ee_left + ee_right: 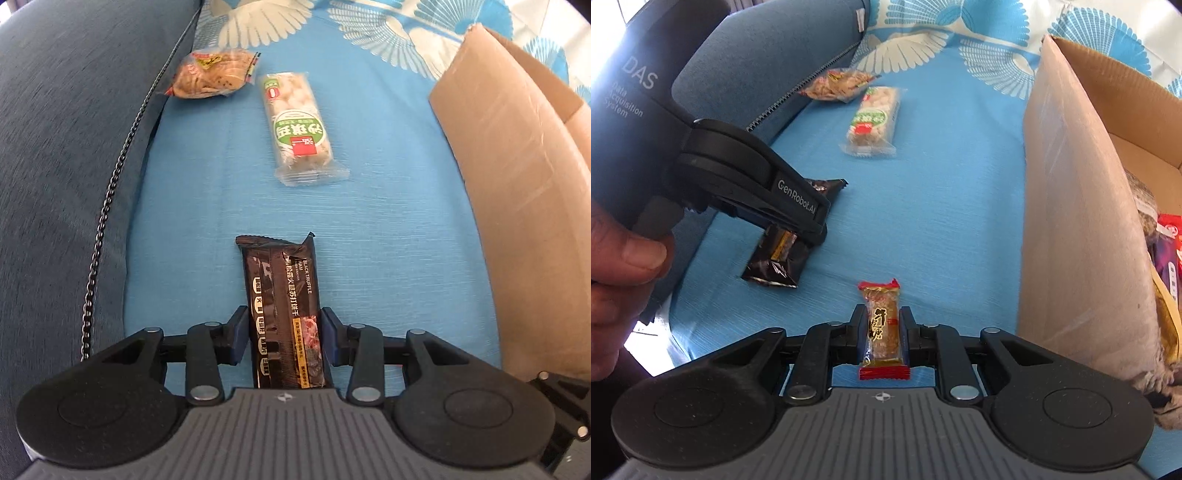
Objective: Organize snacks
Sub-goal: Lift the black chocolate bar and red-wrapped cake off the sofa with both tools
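Observation:
A black cracker pack (280,295) lies lengthwise between the pads of my left gripper (284,321), which is shut on it above the blue patterned cloth (388,221). The right wrist view shows the same left gripper (798,218) from the side, with the black pack (775,266) hanging out of its jaws. My right gripper (882,321) is shut on a small golden candy bar (879,295) with red ends. Farther back on the cloth lie a green-and-white snack bar (295,122) (873,118) and a bag of brown crackers (210,74) (836,85).
An open cardboard box (509,166) (1078,221) stands at the right, with several snack packs (1167,258) inside. A dark blue zippered cushion (66,147) borders the cloth on the left. A person's hand (624,258) holds the left gripper's handle.

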Demonstrator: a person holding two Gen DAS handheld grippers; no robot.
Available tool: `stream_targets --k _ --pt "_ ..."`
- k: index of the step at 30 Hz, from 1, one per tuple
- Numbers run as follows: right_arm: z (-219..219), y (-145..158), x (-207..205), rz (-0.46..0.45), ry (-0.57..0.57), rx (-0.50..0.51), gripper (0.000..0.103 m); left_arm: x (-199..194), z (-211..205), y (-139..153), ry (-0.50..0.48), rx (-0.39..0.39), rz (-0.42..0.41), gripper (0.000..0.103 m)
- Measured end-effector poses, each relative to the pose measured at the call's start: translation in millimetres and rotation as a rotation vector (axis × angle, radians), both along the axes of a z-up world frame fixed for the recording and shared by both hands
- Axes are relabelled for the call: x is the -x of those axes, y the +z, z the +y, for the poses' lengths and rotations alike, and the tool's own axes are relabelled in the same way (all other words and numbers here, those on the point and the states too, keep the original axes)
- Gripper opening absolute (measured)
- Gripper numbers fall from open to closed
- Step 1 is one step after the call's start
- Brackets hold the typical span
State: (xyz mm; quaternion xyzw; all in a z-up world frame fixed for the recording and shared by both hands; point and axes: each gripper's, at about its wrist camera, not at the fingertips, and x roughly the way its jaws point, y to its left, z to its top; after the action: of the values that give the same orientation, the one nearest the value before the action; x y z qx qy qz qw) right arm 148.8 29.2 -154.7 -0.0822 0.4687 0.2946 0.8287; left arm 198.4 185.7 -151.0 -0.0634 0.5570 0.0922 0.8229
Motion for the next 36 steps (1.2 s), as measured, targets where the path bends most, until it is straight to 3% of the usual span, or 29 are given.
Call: stream_targets --k 6,36 --pt "3 -3 0 0.004 0.014 0.027 0.022 0 -8 -1 0.011 -0.006 0.007 0.053" --pt "2 -5 3 -0.016 0.038 0.042 0.021 -4 -5 -3 0.029 -0.015 0.003 0.060"
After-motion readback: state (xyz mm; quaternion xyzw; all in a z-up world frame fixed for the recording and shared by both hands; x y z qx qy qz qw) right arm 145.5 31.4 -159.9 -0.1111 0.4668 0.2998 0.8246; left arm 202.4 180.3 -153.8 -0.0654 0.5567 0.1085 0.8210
